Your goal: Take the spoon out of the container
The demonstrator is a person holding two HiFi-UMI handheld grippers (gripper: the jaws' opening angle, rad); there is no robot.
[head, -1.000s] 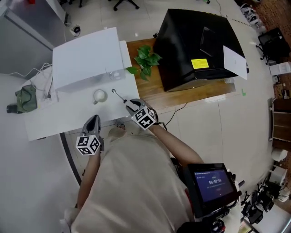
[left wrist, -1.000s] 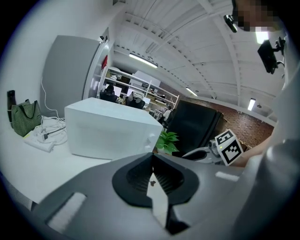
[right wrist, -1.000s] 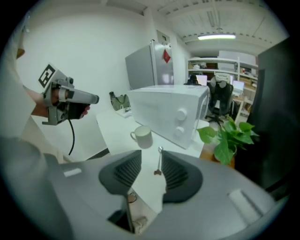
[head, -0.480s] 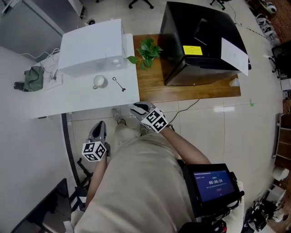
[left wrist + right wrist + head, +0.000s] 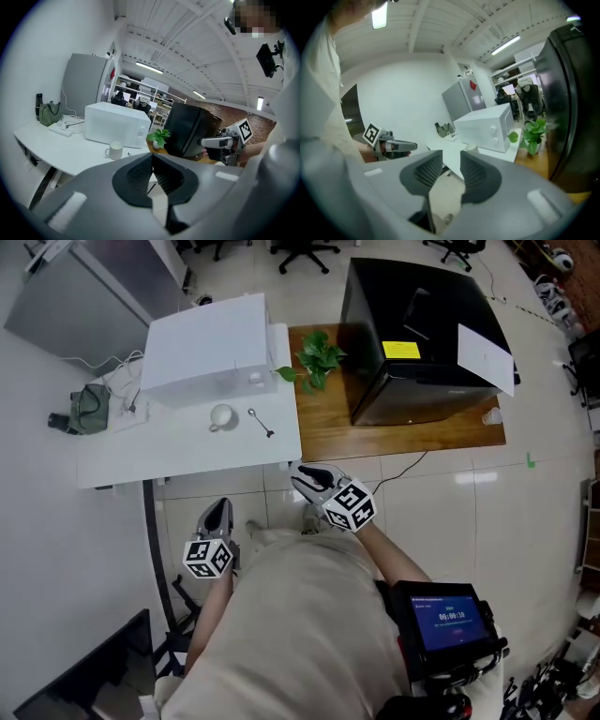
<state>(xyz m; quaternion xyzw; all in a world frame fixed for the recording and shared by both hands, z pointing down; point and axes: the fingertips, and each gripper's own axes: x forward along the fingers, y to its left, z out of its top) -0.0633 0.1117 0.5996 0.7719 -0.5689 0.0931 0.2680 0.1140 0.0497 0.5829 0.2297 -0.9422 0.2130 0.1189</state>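
Looking down from my head camera, I see a white table [image 5: 141,451] with a white microwave [image 5: 208,348] at its back. In front of the microwave stands a small white mug [image 5: 222,416]. The spoon [image 5: 262,423] is not inside it. It lies flat on the tabletop just beside the mug, on the side toward the table's right edge, and is not touching it. I judge the removal already done.

Both grippers hang well short of the table, close to my body. The left gripper [image 5: 218,507] has its jaws pressed together with nothing between them. The right gripper [image 5: 305,474] has its jaws apart with a clear gap. They are closing on empty air, with only floor showing through.

The spoon looks like a small, thin metal teaspoon. I expect it to be light, rigid and smooth, so it would slide under the pads easily. Because it lies flat on a hard surface, there is little height to catch. If I had to lift it again, I would pinch across the narrow handle near its middle and keep the jaws low to the tabletop. The mug looks ceramic, so I would avoid knocking it.

As for writing, a black cabinet [image 5: 422,324] to the right carries a yellow label [image 5: 401,350], but its print is too small to read. A screen [image 5: 452,622] at my chest shows light timer-like digits on blue that I cannot make out. Each gripper cube bears black-and-white square markers. I see no brand names.
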